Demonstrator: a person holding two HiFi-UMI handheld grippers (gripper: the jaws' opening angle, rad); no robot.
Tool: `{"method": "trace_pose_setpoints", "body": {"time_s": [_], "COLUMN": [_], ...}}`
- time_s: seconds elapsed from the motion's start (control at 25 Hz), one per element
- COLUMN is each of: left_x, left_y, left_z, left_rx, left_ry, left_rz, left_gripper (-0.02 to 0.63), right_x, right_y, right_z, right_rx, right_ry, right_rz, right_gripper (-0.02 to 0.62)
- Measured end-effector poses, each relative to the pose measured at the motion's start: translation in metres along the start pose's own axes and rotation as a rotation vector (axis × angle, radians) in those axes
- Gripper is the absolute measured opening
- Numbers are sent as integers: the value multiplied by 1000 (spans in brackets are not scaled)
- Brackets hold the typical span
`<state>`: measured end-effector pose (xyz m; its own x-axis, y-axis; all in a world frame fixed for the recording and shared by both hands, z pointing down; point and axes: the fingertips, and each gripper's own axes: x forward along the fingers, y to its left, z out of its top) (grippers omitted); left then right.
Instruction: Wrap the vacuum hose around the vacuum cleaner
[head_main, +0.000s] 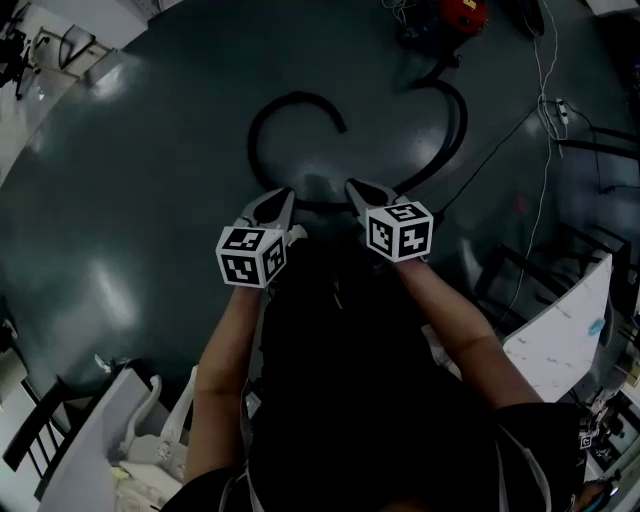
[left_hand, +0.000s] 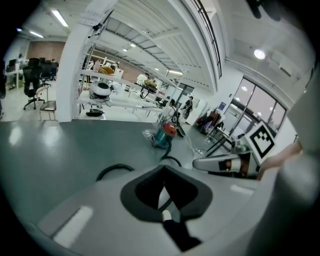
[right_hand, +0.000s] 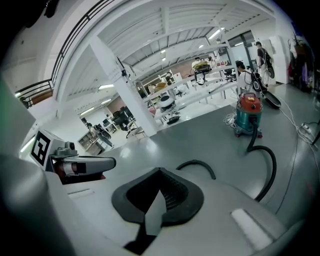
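Two grippers hang side by side over the grey floor (head_main: 150, 150), the left gripper (head_main: 288, 192) and the right gripper (head_main: 350, 183), each with its jaws pressed together on nothing. Just beyond their tips one black hose (head_main: 251, 145) lies crosswise on the floor and curls away at both sides. The left tip is nearer the loose-ended curl. The right is nearer the run up to the one vacuum cleaner (head_main: 462, 12), well apart at the floor's far side.
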<state>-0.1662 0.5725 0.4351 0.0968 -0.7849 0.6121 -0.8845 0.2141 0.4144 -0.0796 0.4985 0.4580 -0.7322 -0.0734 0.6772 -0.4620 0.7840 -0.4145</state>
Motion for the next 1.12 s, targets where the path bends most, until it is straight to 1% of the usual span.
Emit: {"method": "trace_pose_setpoints", "body": {"time_s": [0.08, 0.2, 0.28, 0.4, 0.52, 0.68, 0.84, 1.0, 1.12], "left_x": [13, 40, 61, 92, 119, 147, 171, 197, 211], "left_y": [-11, -24, -36, -51, -65, -77, -78, -63, -38], "left_z": [-1, -4, -6, -14, -19, -15, -16, -18, -17], "left_rx": [-7, -11, -24, -38, -13, -3, 14, 21, 35], "left_ry": [3, 5, 11, 49, 99, 110, 123, 135, 161], "left_rz": [18, 50, 58, 66, 73, 67, 42, -35, -49], "left_gripper": [9, 9, 9, 9, 9, 9, 9, 9, 9], "right_x": [-4, -6, -6, -3, 1, 10, 24, 44, 69], "right_y": [-15, -40, -61, -92, -117, -148, -174, -192, -193], "right_z": [-2, -3, -5, -8, -12, -13, -14, -11, -7], "right_rx": [-33, -125, -159, -190, -228, -222, -161, -145, -81], "right_ry": [18, 44, 59, 78, 89, 98, 89, 55, 21], "right_rz": [22, 56, 69, 88, 118, 126, 98, 15, -2], "right_gripper": [-6, -6, -6, -5, -5, -6, -6, -5, -5]}}
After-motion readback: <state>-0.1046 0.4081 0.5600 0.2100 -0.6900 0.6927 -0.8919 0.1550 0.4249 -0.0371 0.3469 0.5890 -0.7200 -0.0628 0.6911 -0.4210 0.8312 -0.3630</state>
